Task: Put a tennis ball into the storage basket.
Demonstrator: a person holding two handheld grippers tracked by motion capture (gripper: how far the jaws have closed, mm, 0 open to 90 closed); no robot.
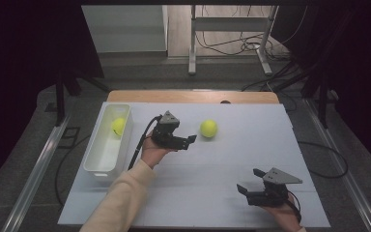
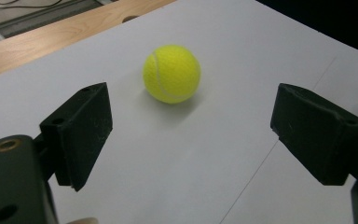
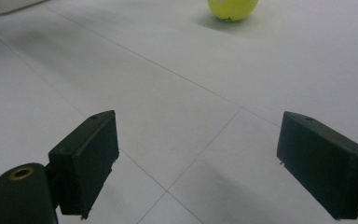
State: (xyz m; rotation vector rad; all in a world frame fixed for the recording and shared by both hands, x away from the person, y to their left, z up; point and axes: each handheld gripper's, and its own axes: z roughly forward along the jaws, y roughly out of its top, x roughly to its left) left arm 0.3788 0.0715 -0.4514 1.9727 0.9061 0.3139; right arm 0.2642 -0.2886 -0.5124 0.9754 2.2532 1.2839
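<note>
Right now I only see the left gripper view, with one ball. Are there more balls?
Observer: Yes, a second ball lies in a white bin at the left edge of the table.
Operator: Where's the other gripper?
Observer: The right gripper is at the table's near right, well apart from your ball.
Operator: Is it holding anything?
Observer: No, its jaws stand open with nothing between them.
</note>
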